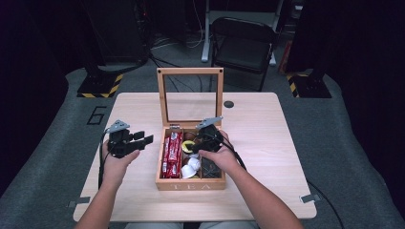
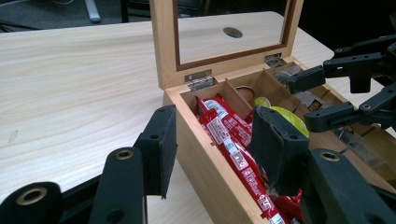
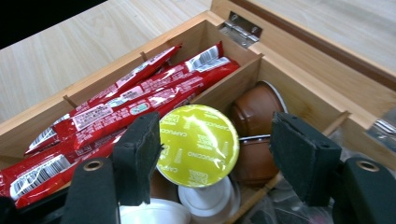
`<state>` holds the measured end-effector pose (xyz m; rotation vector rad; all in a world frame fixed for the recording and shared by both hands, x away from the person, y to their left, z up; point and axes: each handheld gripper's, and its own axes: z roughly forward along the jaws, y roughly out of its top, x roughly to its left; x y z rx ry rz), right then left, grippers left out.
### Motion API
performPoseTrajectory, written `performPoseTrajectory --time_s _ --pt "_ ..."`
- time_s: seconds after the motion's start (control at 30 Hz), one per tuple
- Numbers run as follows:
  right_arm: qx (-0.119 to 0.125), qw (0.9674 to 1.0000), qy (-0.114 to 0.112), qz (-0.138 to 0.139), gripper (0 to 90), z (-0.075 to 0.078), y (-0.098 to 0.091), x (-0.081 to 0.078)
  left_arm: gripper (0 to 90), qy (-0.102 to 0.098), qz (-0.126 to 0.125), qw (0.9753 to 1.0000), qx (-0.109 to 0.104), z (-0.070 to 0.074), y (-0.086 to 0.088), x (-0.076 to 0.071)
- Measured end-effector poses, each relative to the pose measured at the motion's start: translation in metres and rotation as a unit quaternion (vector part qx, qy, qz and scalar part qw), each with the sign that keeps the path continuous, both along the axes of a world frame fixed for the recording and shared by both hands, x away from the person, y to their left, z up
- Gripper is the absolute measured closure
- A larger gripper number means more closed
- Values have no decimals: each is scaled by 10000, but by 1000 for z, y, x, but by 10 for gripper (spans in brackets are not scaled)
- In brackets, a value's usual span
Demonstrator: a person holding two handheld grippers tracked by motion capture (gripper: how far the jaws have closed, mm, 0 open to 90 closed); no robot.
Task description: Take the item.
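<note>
The right claw [image 3: 215,154] hangs in the lower centre of its own view with its jaws apart around a yellow-lidded capsule [image 3: 198,144]. The left pad [image 3: 140,156] sits just against the capsule's edge and the right pad [image 3: 301,156] stands clear of it, so nothing is gripped. The capsule lies tilted in the middle compartment of the wooden tea box [image 3: 233,86], on top of white capsules [image 3: 205,196] and beside brown ones [image 3: 257,109]. Red sachets [image 3: 126,109] fill the long compartment toward the upper left.

In the high view the right claw [image 1: 209,137] is over the box [image 1: 191,183] at frame centre, whose glass lid [image 1: 190,95] stands upright.

The left claw [image 2: 210,144] is part open and empty, straddling the box's near wall [image 2: 201,154]; in the high view it [image 1: 143,139] hovers left of the box over the bench [image 1: 267,143].
</note>
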<state>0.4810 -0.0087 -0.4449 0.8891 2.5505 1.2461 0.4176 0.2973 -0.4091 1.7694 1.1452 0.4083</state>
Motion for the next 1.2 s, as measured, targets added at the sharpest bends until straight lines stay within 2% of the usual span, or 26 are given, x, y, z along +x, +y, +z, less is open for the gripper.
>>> performPoseTrajectory --time_s 0.13,0.3,0.5,0.57,0.67,0.7,0.83,0.87,1.1,1.13,1.2 --pt "-71 10000 22 55 338 -3 4 0 510 -34 11 10000 70 -1 4 -2" --pt "-125 9998 25 156 336 -7 7 0 510 -19 55 10000 38 -3 8 -3" --pt "-143 9997 155 135 326 -9 10 0 509 45 104 9999 17 -6 9 -2" --pt "-147 9997 81 181 326 -10 10 1 510 48 103 9999 32 -7 9 -2" --pt "-150 9996 78 207 326 -10 10 1 510 65 102 9999 29 -7 8 -3" --pt "-187 9995 146 227 325 -9 11 -1 510 63 109 9999 30 -7 8 -3" --pt "-187 9994 102 258 318 -10 11 1 509 41 129 9999 11 -7 9 -3" --pt "-188 9994 190 218 317 -10 11 0 510 38 132 9999 13 -7 9 -3" --pt "-100 9993 243 250 305 -10 9 3 510 25 137 9999 21 -7 9 -3" --pt "-77 9991 344 221 298 -10 9 3 510 32 140 9999 18 -8 9 -3" --pt "-76 9991 351 246 293 -10 9 3 510 20 160 9999 13 -8 8 -3"
